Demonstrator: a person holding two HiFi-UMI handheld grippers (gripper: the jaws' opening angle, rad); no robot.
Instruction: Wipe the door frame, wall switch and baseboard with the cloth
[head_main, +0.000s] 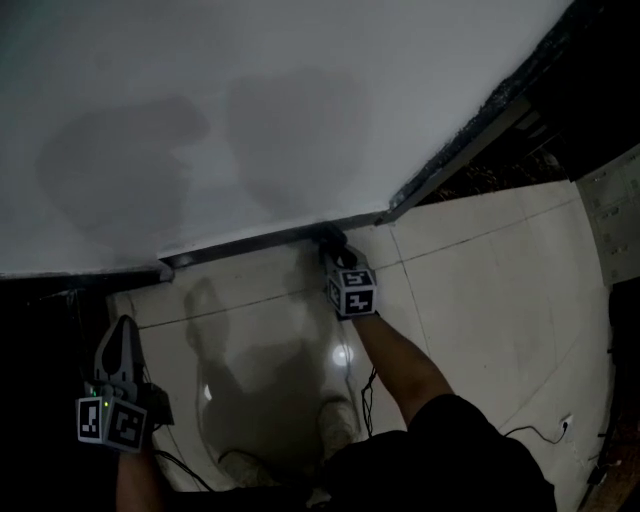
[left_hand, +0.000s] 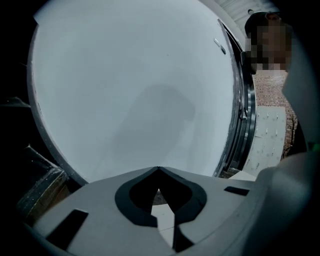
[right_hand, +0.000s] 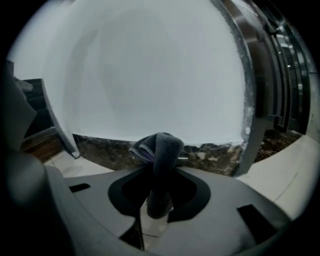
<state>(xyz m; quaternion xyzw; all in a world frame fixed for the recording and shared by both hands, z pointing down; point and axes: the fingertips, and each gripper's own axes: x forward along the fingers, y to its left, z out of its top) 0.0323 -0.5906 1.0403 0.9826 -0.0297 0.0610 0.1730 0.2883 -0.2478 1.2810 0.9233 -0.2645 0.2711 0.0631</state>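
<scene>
**A:** Low to the floor (head_main: 480, 280) now. The right gripper (head_main: 338, 256) is down at the foot of the wall (head_main: 250, 120), with the dark cloth (right_hand: 160, 150) pinched firmly between its jaws and a folded wad poking out past the tips.

**B:** And that wad points straight at the baseboard (right_hand: 210, 152), the dark speckled strip under the white wall. I'd call this the baseboard step, close to the corner where it meets the door frame (head_main: 460, 150).

**A:** Is the cloth actually touching?

**B:** Hard to say. It sits right at the strip, but neither view settles whether it presses on it.

**A:** The left gripper (head_main: 121, 345)?

**B:** Held low and well off to the side, tips pressed together with nothing between them. It's idle.

**A:** So what does the next move need?

**B:** My guess is firm pressure into the strip, then a level sweep along it, away from the frame. The wad is narrow, so it may take more than one pass to cover top to bottom.

**A:** No switch in sight.

**B:** None in any view.
</scene>
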